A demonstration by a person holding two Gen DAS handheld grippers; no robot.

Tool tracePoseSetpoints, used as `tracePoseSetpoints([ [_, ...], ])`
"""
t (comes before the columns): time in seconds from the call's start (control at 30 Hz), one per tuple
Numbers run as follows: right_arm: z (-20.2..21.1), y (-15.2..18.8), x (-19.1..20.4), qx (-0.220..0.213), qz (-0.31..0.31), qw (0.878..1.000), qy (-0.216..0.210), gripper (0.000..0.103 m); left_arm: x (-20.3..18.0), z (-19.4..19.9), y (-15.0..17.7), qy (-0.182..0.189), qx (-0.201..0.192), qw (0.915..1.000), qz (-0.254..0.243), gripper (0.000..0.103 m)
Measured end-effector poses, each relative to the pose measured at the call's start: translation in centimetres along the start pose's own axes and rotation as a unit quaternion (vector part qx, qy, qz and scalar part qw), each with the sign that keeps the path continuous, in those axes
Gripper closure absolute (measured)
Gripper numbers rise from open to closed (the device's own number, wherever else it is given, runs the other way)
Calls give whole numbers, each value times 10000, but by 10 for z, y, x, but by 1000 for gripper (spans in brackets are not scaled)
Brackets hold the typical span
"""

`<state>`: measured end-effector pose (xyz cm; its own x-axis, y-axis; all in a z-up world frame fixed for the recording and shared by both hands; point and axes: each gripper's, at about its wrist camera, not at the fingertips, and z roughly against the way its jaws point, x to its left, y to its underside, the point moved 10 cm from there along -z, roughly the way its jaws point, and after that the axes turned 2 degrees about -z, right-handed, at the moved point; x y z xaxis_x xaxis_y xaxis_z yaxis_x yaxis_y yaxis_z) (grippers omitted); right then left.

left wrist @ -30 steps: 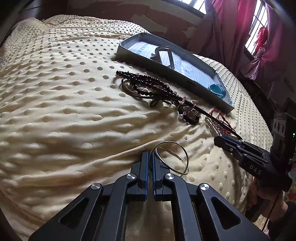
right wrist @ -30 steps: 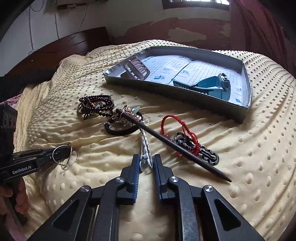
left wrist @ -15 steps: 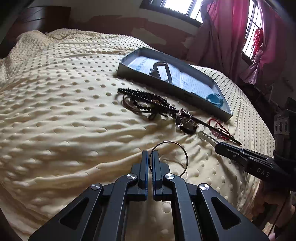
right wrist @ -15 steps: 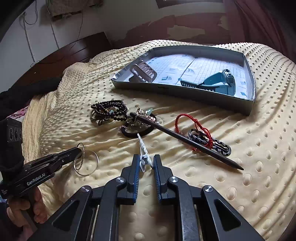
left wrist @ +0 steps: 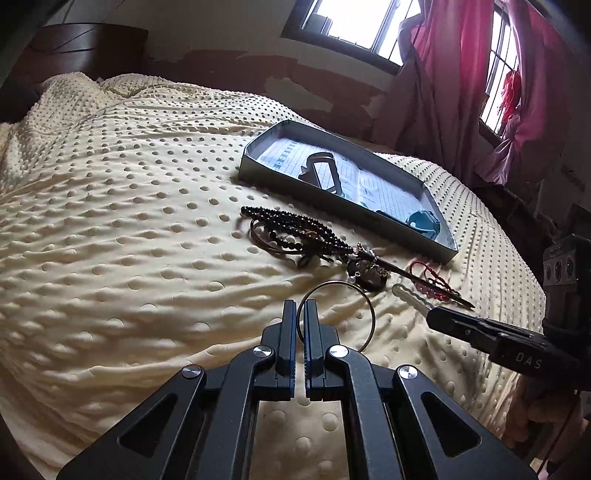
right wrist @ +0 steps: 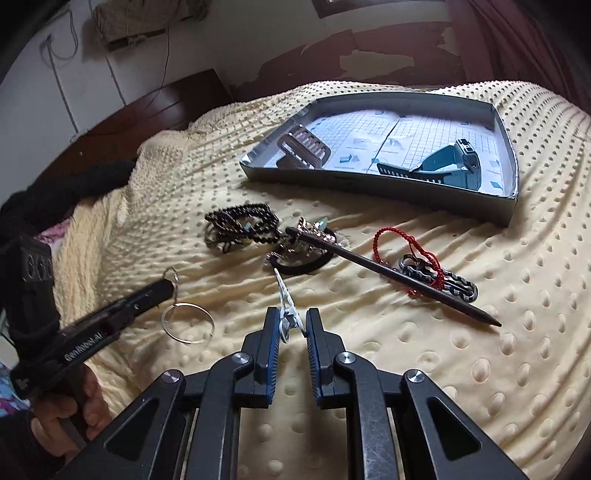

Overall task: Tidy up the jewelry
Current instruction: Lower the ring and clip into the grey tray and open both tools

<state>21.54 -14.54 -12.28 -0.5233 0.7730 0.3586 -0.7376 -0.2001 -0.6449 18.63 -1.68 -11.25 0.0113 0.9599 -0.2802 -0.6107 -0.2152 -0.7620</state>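
Metal: two bangles [right wrist: 187,323] in left tool [left wrist: 301,308], one clip [right wrist: 286,314] in right tool [right wrist: 291,325].

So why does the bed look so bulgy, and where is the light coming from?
Left wrist view: fisheye lens bows the bedspread and darkens the corners; the window is blown out white, backlighting the tray. Right wrist view: the same curving, softer light, and the tongs look oversized because they sit near the lens.
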Motion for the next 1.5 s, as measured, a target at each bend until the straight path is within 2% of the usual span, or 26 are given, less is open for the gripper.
tracePoseSetpoints([
  [0.13, 11, -8, 7, -205, -99, 9997, -125, 90, -3, 7, 2, -10, 41, 10000, 75, 101],
  [0.23, 20, -15, 10, -408, -151, 9989, -180, 90, -14, 14, -2, 1, 27, 10000, -70, 101],
  [0.37, 34, -24, 7, -693, -297, 9970, -186, 90, -31, 20, -14, 73, 25, 9999, -145, 101],
  [0.53, 59, -38, -14, -1113, -593, 9920, -7, 90, -58, 16, -41, 56, 74, 9995, -298, 101],
  [0.7, 88, -54, -47, -1614, -982, 9816, 272, 90, -83, -8, -74, 225, 40, 9992, -324, 101],
  [0.87, 90, -75, -82, -1901, -1338, 9713, 494, 90, -98, -48, -110, 319, -11, 9991, -263, 101],
  [1.07, 72, -97, -129, -1950, -1709, 9613, 937, 90, -107, -101, -146, 285, -116, 9991, -287, 101],
  [1.17, 60, -101, -144, -1876, -1754, 9600, 1117, 90, -105, -126, -152, 202, -78, 9994, -266, 101],
  [1.3, 46, -102, -161, -1701, -1685, 9611, 1374, 90, -101, -156, -149, 144, 80, 9998, -97, 101],
  [1.5, 27, -101, -168, -1580, -1897, 9612, 1230, 90, -91, -177, -127, 102, 406, 9991, -8, 101],
])
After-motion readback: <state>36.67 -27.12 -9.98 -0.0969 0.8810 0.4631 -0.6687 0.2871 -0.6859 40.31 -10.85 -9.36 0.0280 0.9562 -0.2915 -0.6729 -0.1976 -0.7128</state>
